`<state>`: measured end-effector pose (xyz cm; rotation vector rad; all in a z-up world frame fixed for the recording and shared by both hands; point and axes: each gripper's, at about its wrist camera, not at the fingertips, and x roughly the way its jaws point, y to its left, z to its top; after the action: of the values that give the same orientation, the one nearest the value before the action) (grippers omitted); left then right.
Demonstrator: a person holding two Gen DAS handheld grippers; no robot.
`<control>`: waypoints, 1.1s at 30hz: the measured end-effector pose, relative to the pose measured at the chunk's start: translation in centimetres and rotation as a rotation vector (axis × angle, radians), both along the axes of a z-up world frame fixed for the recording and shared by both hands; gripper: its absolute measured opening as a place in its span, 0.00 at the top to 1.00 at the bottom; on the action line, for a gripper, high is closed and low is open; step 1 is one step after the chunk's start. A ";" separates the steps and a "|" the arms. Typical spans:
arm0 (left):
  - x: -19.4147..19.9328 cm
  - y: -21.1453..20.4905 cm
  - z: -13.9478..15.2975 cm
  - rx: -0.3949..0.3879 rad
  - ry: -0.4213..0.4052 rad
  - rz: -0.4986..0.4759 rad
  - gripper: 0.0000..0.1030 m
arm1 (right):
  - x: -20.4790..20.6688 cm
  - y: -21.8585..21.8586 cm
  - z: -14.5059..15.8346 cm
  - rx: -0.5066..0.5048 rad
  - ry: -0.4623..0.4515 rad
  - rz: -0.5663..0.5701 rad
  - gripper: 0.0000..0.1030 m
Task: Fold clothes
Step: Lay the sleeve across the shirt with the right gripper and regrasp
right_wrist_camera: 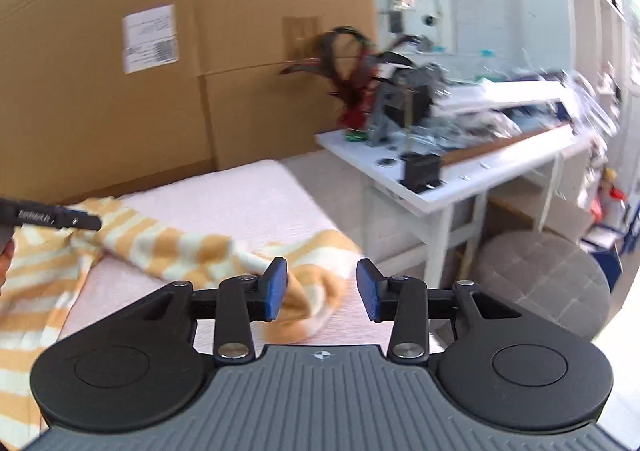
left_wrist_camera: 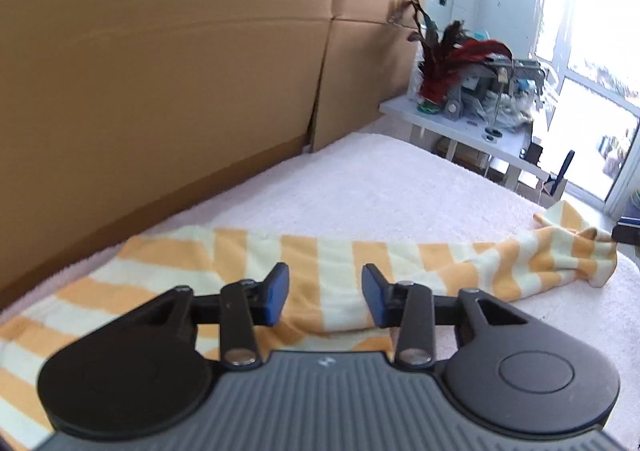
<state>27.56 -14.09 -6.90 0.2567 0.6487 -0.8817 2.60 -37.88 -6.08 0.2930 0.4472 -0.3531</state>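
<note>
Orange-striped garment (left_wrist_camera: 304, 271), one, lies on one pink blanket (left_wrist_camera: 360, 187); two claws, left claw (left_wrist_camera: 325, 297) and right claw (right_wrist_camera: 322, 291), both gape empty.

Both grippers part-open, nothing clamped.
The left gripper (left_wrist_camera: 325, 293) and right gripper (right_wrist_camera: 322, 289) each show 2 blue pads apart, pointing downward.

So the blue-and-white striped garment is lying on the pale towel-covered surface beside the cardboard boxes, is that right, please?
Not quite: the striped garment is orange and cream, not blue and white, as the left wrist view shows. It does lie on the pale towel-covered surface beside the cardboard boxes.
</note>
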 end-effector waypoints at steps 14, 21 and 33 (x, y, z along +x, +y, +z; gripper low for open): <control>0.5 -4.7 -1.4 0.199 -0.070 -0.190 0.62 | 7.7 -0.8 -2.0 -0.040 0.086 0.084 0.56; -0.6 -5.7 -2.0 0.186 -0.146 -0.185 1.00 | 5.3 -2.2 -1.7 0.079 -0.054 -0.015 0.90; 2.3 -8.4 -2.6 0.162 -0.186 0.030 1.00 | -2.1 -5.4 -0.1 0.314 -0.411 -0.375 0.91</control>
<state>29.90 -22.46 -9.46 0.4685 0.5496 -0.7671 0.51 -43.32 -6.19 0.7450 0.0353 -0.5745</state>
